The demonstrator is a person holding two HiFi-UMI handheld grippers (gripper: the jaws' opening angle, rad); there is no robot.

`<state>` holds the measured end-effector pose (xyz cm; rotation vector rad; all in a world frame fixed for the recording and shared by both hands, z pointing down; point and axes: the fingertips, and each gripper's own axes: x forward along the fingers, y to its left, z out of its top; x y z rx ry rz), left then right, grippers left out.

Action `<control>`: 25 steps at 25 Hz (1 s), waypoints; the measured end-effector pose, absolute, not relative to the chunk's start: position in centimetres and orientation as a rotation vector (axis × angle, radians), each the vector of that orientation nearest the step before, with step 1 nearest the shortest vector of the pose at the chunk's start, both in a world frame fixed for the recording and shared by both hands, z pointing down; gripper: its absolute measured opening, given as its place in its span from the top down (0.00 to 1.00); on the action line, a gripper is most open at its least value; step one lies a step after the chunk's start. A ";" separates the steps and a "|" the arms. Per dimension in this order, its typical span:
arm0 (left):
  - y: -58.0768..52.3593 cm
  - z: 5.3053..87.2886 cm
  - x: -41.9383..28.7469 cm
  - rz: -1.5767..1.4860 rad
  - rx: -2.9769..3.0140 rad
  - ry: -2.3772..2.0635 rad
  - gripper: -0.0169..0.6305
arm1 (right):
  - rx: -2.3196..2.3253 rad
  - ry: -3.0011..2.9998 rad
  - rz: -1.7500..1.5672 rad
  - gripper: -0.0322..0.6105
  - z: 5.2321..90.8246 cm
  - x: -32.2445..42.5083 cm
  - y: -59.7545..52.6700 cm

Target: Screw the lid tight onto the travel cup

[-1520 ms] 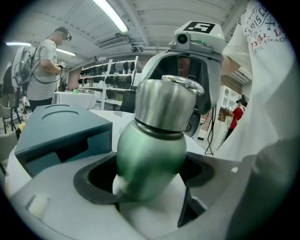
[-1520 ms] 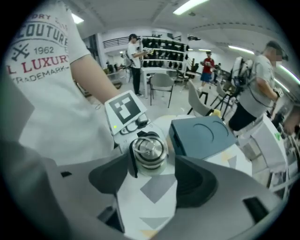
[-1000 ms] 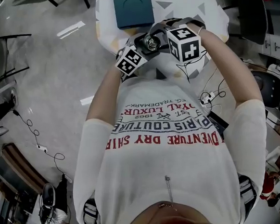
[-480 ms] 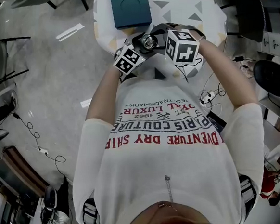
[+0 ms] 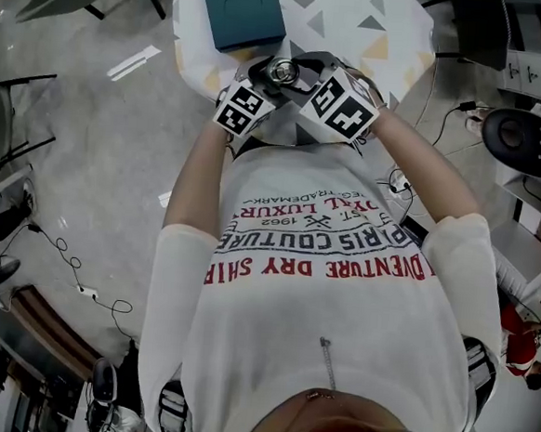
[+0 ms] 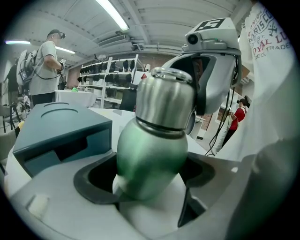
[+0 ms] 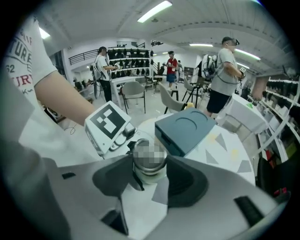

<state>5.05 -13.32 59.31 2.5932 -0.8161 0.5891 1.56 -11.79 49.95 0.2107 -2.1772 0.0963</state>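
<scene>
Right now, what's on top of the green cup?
A steel lid sits on the green cup, which the left gripper holds. The right gripper, its jaws just closing, clamps the lid. The threads and the cup's inside are covered.

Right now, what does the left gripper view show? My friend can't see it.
A green and steel travel cup leans in the jaws of the left gripper, clamped low on its body. The right gripper reaches over from the right; its jaws have just been closing around the steel lid. A teal box sits on the table at left.
</scene>
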 end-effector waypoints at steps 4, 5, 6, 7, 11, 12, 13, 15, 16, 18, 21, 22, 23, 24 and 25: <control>-13.3 59.1 5.1 0.579 2.593 -0.823 0.35 | 0.174 -2.206 0.116 0.59 49.9 1.6 -11.7; -13.2 59.2 5.1 0.590 2.585 -0.821 0.35 | 0.152 -2.209 0.132 0.59 49.9 1.7 -11.5; -13.2 59.4 5.1 0.600 2.580 -0.820 0.35 | 0.122 -2.206 0.136 0.58 49.9 1.8 -11.3; -13.2 59.4 5.1 0.608 2.579 -0.819 0.35 | 0.084 -2.199 0.119 0.56 50.0 1.9 -11.2; -13.0 59.7 5.1 0.625 2.586 -0.818 0.35 | -0.108 -2.165 -0.082 0.52 50.0 2.1 -10.8; -12.9 59.8 5.0 0.635 2.584 -0.816 0.35 | -0.160 -2.159 -0.130 0.52 49.9 2.2 -10.8; -12.8 59.9 5.0 0.643 2.582 -0.816 0.35 | -0.207 -2.156 -0.166 0.52 49.8 2.2 -10.8; -12.7 59.9 5.1 0.657 2.580 -0.810 0.35 | -0.279 -2.153 -0.208 0.52 49.5 2.1 -11.0; -12.7 59.9 5.1 0.664 2.579 -0.805 0.35 | -0.308 -2.146 -0.222 0.52 49.4 2.1 -11.2; -12.8 60.0 5.0 0.671 2.577 -0.801 0.35 | -0.374 -2.120 -0.251 0.52 49.4 1.9 -11.4; -12.7 60.1 4.9 0.670 2.574 -0.800 0.35 | -0.486 -2.071 -0.280 0.52 49.7 1.9 -11.1; -12.7 60.1 5.0 0.668 2.574 -0.799 0.35 | -0.517 -2.056 -0.288 0.52 49.8 1.8 -11.0; -12.7 60.1 5.0 0.667 2.575 -0.798 0.35 | -0.542 -2.042 -0.299 0.52 50.0 1.8 -10.9; -12.7 60.1 5.0 0.665 2.576 -0.797 0.35 | -0.563 -2.029 -0.311 0.52 50.1 1.7 -10.9; -12.8 60.1 4.9 0.665 2.575 -0.797 0.35 | -0.582 -2.017 -0.322 0.52 50.2 1.6 -10.9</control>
